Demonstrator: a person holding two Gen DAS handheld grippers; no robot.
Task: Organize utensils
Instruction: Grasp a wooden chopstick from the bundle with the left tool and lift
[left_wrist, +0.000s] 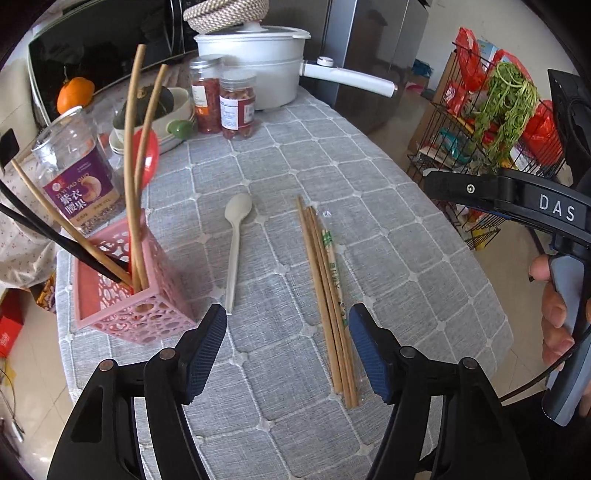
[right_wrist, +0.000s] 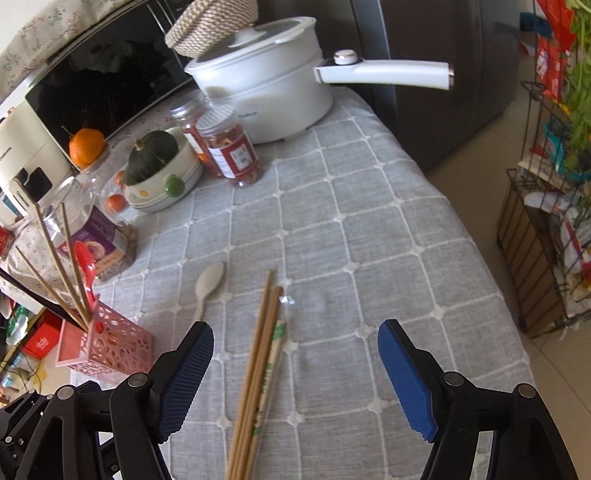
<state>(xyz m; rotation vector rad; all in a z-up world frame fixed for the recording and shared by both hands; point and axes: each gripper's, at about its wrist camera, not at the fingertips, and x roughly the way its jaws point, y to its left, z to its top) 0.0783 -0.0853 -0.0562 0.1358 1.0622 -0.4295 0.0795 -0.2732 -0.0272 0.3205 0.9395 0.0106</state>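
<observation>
Both claws spread and empty above the loose utensils.

Through the left wrist camera, my left gripper hangs wide apart between the beige spoon and the bundle of chopsticks; the pink holder, already stocked, stands just beside on the left, and a careless swing could tip it. Through the right wrist camera, my right gripper gapes over the chopsticks; they lie loose on the tablecloth, so a pinch may scatter them.
</observation>
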